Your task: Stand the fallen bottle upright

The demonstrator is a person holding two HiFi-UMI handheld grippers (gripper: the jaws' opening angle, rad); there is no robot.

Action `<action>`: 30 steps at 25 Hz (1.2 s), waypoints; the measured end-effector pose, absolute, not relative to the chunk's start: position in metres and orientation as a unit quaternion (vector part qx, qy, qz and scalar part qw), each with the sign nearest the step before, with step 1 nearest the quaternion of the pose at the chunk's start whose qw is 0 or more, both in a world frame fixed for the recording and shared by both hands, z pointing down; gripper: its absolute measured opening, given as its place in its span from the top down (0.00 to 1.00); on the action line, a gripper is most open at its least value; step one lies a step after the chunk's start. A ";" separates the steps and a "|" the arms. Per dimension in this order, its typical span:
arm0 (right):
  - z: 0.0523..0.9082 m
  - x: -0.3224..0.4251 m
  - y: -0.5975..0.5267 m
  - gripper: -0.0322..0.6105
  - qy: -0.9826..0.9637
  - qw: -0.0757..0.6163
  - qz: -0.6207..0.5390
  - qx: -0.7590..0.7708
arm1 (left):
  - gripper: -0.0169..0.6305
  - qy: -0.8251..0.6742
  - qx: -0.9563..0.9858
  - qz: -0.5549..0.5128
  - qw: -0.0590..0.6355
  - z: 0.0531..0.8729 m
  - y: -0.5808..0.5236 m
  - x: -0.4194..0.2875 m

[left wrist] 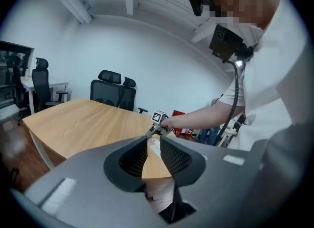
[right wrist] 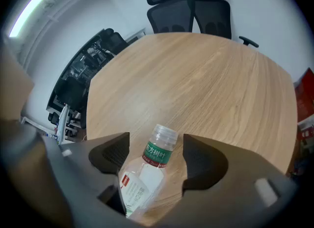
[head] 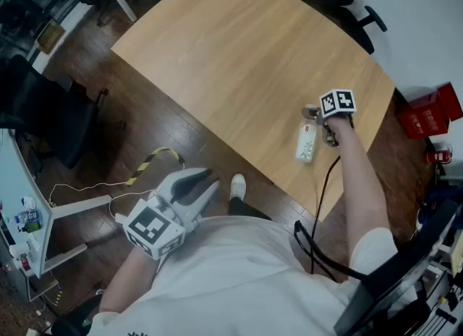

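A clear plastic bottle (head: 306,143) with a green neck band and a white label lies on its side near the right-hand edge of the wooden table (head: 239,59). In the right gripper view the bottle (right wrist: 149,168) lies between the jaws with its cap pointing away. My right gripper (head: 320,126) tilts steeply down over it, open, and both pads (right wrist: 112,156) stand apart from the bottle. My left gripper (head: 205,183) hangs off the table by the person's body, its tips together around nothing. From the left gripper view (left wrist: 148,141) the right gripper shows far off.
The table's curved edge (head: 318,204) runs close beside the bottle. Black office chairs (right wrist: 189,6) stand at the far side. Red boxes (head: 430,114) sit on the floor at right, a white desk (head: 29,211) at left. A black cable (head: 322,204) trails from the right gripper.
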State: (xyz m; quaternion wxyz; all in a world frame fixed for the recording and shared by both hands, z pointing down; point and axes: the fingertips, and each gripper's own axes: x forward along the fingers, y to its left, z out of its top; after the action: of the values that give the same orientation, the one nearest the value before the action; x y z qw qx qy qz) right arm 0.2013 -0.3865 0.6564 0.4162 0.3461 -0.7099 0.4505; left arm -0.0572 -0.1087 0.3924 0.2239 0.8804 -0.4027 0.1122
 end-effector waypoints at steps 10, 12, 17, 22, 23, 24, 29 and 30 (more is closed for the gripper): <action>0.678 0.206 -0.389 0.61 -0.680 0.440 0.458 0.366 | 0.85 -0.426 0.869 0.118 0.225 0.399 -0.130 -0.062; 0.658 0.207 -0.402 0.63 -0.706 0.411 0.430 0.384 | 0.85 -0.424 0.871 0.118 0.221 0.398 -0.135 -0.060; 0.576 0.197 -0.433 0.63 -0.797 0.281 0.327 0.424 | 0.85 -0.414 0.876 0.121 0.216 0.398 -0.143 -0.055; 0.505 0.185 -0.440 0.63 -0.870 0.133 0.188 0.436 | 0.85 -0.408 0.879 0.126 0.209 0.398 -0.148 -0.050; 0.497 0.184 -0.438 0.63 -0.876 0.114 0.167 0.438 | 0.85 -0.407 0.880 0.126 0.209 0.398 -0.149 -0.050; 0.491 0.183 -0.434 0.63 -0.879 0.098 0.151 0.441 | 0.85 -0.407 0.880 0.126 0.210 0.398 -0.149 -0.049; 0.479 0.185 -0.414 0.63 -0.876 0.044 0.123 0.464 | 0.86 -0.402 0.883 0.131 0.205 0.396 -0.150 -0.051; 0.479 0.185 -0.410 0.63 -0.874 0.042 0.113 0.470 | 0.86 -0.401 0.883 0.132 0.204 0.396 -0.151 -0.051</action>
State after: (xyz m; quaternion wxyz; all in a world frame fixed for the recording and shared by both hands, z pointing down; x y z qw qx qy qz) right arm 0.1850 -0.4104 0.4786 0.0418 0.4700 -0.8744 0.1127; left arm -0.0508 -0.1505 0.3956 0.2044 0.8831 -0.4009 0.1324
